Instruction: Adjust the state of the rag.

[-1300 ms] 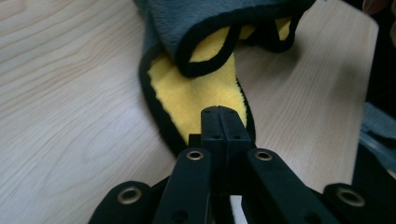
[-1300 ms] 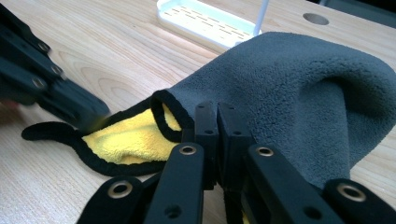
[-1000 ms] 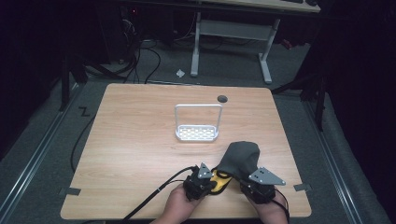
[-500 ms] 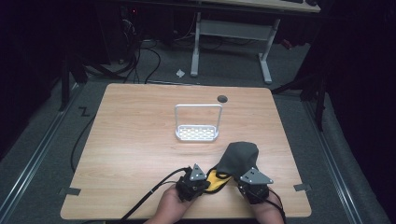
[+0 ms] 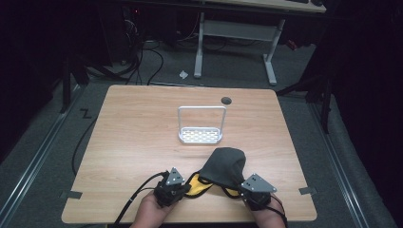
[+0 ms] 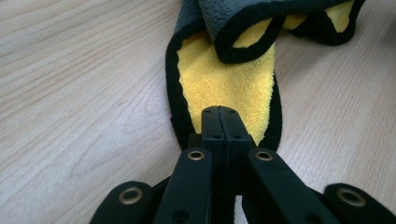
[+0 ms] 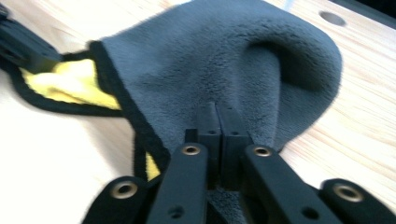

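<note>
A cloth (image 5: 223, 164), grey on one side and yellow on the other with black edging, lies humped near the table's front edge. My left gripper (image 5: 186, 186) is at its left end, jaws pressed together on the yellow corner (image 6: 233, 79). My right gripper (image 5: 239, 187) is at the cloth's right end. Its jaws (image 7: 217, 109) closed and have just eased open a little, and they still pinch the grey fabric (image 7: 233, 56) between them. The left gripper (image 6: 219, 112) points along the stretched yellow strip.
A small white wire rack (image 5: 201, 135) with a tall handle stands at the middle of the wooden table (image 5: 133, 142). A dark round hole (image 5: 226, 100) sits near the far edge. Cables trail off the front left. Desk legs stand on the floor beyond.
My left gripper has moved left along the front edge, drawing the yellow corner out with it. The right gripper has stayed nearly in place at the cloth's right end.
</note>
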Demonstrator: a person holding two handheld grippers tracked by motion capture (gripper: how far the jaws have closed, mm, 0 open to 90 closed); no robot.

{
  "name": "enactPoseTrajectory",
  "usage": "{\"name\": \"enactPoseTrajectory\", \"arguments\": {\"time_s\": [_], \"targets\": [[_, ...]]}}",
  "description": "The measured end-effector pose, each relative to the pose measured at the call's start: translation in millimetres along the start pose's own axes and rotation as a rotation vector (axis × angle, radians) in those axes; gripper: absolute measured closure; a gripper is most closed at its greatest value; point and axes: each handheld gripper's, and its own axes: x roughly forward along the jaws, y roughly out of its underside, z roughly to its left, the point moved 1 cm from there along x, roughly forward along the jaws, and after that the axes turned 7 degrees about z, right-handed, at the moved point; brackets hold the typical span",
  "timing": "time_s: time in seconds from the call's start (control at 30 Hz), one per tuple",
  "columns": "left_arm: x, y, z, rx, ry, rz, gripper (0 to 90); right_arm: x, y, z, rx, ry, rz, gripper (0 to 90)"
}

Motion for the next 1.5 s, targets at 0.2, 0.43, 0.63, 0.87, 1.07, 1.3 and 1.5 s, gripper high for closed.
{"name": "enactPoseTrajectory", "arguments": {"time_s": [0.2, 0.43, 0.63, 0.87, 1.07, 1.3, 1.5], "targets": [[-0.1, 2.2, -1.9, -0.009, -0.005, -0.013, 90.0, 7.7, -8.2, 18.0, -0.015, -0.098, -0.004, 55.8], [-0.8, 3.4, -1.1, -0.009, 0.009, -0.014, 90.0, 26.4, -9.2, 24.3, -0.062, -0.054, 0.068, 79.2], [-0.8, 3.2, 0.4, -0.013, 0.018, -0.013, 90.0, 11.1, -8.2, 11.4, -0.033, -0.011, 0.007, 89.3], [-4.2, 4.1, 8.4, -0.033, 0.005, -0.009, 90.0, -6.9, 2.6, -30.6, 0.081, 0.086, -0.037, 89.6], [-15.6, 10.9, 31.4, -0.074, -0.055, -0.012, 90.0, -9.5, 12.1, -55.8, 0.138, 0.145, -0.025, 90.0], [-27.6, 20.1, 52.4, -0.14, -0.081, -0.018, 90.0, 0.4, 21.8, -73.3, 0.201, 0.151, 0.025, 90.0], [-25.9, 19.4, 49.3, -0.134, -0.074, -0.02, 90.0, -3.5, 12.9, -47.1, 0.16, 0.095, 0.0, 88.5]]}}
